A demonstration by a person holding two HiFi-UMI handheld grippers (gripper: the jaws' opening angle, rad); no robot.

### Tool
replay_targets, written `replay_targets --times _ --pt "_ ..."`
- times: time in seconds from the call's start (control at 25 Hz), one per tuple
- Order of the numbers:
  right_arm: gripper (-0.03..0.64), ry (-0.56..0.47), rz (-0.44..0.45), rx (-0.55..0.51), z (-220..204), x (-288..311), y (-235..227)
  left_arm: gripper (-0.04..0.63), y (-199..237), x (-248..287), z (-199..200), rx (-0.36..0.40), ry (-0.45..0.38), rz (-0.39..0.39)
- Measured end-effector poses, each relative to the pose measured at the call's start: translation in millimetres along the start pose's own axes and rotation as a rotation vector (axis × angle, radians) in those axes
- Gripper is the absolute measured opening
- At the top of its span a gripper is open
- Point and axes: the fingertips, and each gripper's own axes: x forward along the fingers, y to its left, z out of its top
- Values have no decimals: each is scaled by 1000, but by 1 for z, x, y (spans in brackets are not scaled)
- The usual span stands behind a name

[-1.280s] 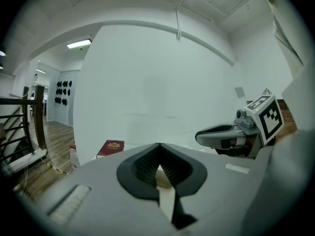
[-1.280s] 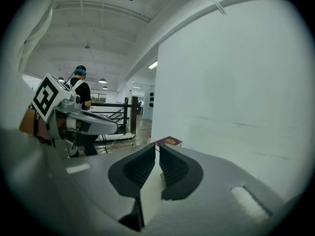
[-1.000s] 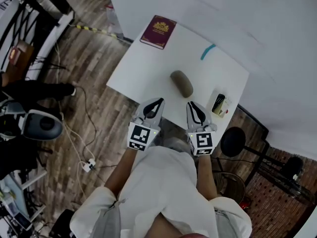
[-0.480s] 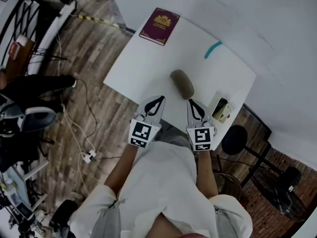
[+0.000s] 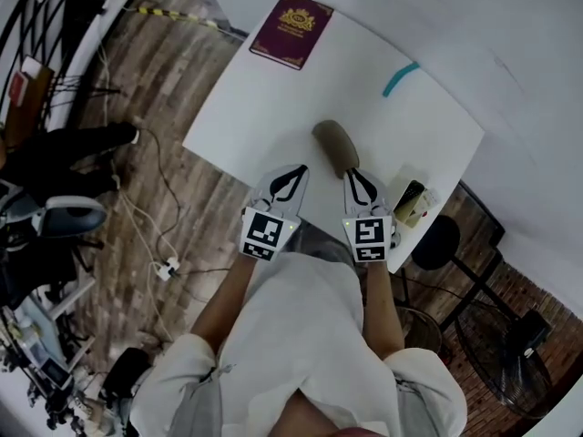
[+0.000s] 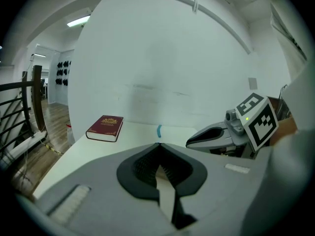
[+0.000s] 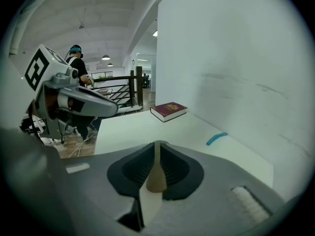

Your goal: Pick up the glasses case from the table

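On the white table (image 5: 264,107), set against a white wall (image 5: 510,53) over wood-plank floor (image 5: 155,89), the brownish glasses case (image 5: 335,147) lies just ahead of the right gripper (image 5: 354,174). Its nearly closed jaws are opening and hold nothing. The left gripper (image 5: 300,168) has its jaws together, empty.

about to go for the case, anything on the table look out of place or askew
Nothing is spilled or damaged. The glasses case lies flat mid-table, clear of the dark red book and the teal strip. Only the small box stands out: it sits right at the edge of the table.
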Motion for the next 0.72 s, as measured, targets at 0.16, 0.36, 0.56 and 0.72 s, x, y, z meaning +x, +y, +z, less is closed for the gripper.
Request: replay_targets --times 0.16,0.36,0.56,0.72 --pt "58 29 14 -7 -5 13 -3 18 2 11 -6 -8 23 -7" --pt "139 64 35 -22 -5 22 -4 18 1 16 -9 -21 45 -16" --pt "184 99 52 -8 -12 37 -6 17 4 24 -14 -31 63 -18" --pt "233 131 69 6 -20 50 -8 17 7 30 -17 -36 73 -16"
